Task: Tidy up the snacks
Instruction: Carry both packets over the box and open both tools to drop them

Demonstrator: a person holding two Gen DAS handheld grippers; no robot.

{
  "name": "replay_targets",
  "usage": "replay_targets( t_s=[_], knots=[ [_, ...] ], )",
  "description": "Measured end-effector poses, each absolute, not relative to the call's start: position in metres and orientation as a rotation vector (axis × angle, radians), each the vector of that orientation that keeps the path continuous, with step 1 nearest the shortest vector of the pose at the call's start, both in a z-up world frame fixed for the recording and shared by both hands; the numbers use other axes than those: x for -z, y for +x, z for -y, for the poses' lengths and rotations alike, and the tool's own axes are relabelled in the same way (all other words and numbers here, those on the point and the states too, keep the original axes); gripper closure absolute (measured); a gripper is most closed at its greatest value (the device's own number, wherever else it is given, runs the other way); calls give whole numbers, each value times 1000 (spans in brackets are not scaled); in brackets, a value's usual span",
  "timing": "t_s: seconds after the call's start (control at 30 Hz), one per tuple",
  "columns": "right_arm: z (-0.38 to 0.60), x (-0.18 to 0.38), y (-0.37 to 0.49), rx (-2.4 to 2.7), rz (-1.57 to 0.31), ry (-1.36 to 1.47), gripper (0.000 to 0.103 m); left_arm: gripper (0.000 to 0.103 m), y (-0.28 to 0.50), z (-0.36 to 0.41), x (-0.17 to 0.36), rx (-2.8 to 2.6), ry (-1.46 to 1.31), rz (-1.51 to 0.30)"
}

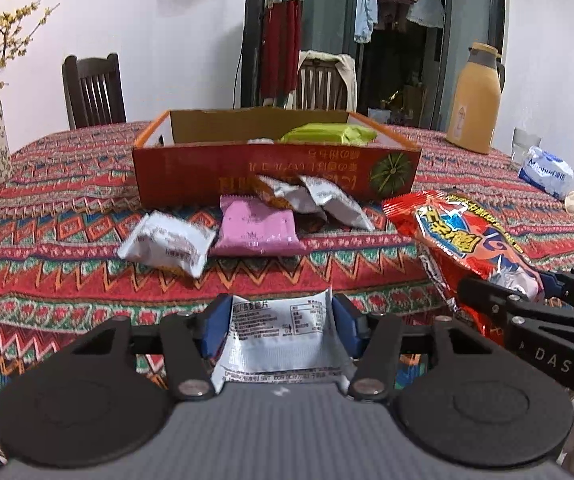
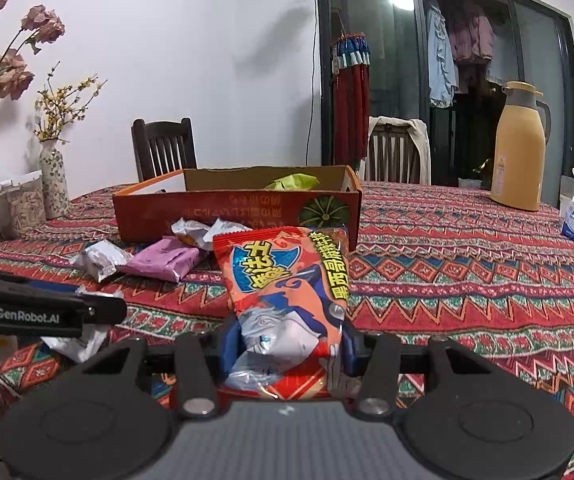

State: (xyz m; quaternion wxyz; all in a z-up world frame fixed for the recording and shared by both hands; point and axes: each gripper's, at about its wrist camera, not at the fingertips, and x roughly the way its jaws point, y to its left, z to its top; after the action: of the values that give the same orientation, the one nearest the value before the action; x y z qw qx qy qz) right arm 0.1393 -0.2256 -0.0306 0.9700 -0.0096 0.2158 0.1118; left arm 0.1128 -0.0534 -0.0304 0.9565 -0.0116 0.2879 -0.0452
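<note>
Two tools each clamped a snack above the patterned counter [image 1: 67, 240]: the left tool [image 1: 283, 328] pinched a white packet [image 1: 283, 340], the right tool [image 2: 287, 344] a red chip bag [image 2: 287, 292], while four more packets [image 1: 255, 228] lay just before the open orange box [image 1: 247, 168].

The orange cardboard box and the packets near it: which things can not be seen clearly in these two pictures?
- Orange cardboard box contents: both views, front wall hides all but the green packet.
- Packets leaning on the box: left wrist view, overlapping; count unclear.
- White packet front: left gripper shows only its printed back.
- Red snack bag bottom: right gripper covers it.
</note>
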Motion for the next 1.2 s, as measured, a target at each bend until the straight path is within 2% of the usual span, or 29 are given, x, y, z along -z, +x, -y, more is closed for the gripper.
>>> replay_targets(
  t_s=[0.43,0.8,1.0,1.2],
  knots=[
    [215,-3,172,-247,-364,-37,56,47,148,45,-26,105,-18,-445],
    [208,-58,282,-249,-330,-6,56,47,248,37,-84,44,-5,-370],
    [195,-67,357,-248,-364,-13,56,47,316,27,-79,5,-9,-414],
    [193,-43,411,-247,-407,11,56,47,365,8,-50,-35,-44,-467]
  ],
)
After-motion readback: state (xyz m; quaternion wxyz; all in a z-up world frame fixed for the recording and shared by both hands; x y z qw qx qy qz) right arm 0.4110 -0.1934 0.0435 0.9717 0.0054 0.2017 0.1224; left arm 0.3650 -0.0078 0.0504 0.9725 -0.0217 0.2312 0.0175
